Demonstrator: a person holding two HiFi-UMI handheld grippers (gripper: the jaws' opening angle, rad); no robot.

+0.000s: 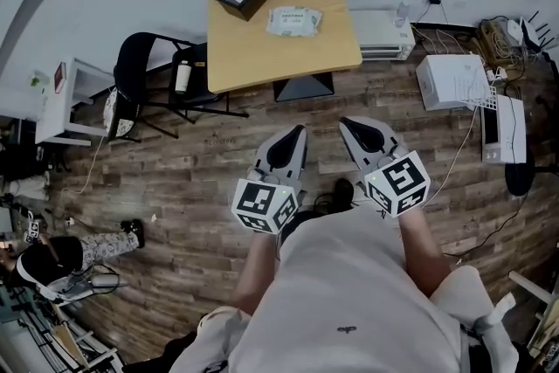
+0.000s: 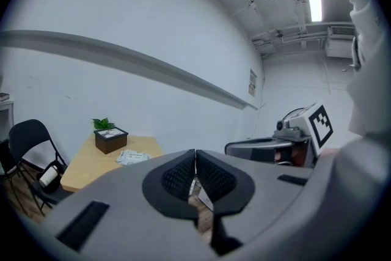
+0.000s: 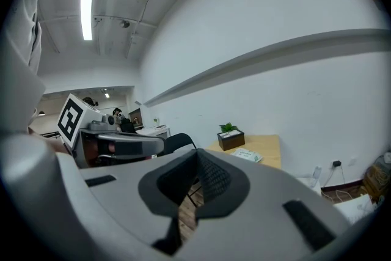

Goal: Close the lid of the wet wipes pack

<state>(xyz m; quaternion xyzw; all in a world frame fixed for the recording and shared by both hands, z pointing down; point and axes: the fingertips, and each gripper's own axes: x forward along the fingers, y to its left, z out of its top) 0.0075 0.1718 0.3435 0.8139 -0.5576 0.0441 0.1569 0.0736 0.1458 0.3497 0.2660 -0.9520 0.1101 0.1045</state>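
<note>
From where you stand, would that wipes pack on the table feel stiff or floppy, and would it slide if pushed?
Probably floppy: the pack looks like a flat, soft pouch. Lying flat on the smooth table, it would likely slide under a sideways push, not tip. It seems light, though how full it is can't be told.
</note>
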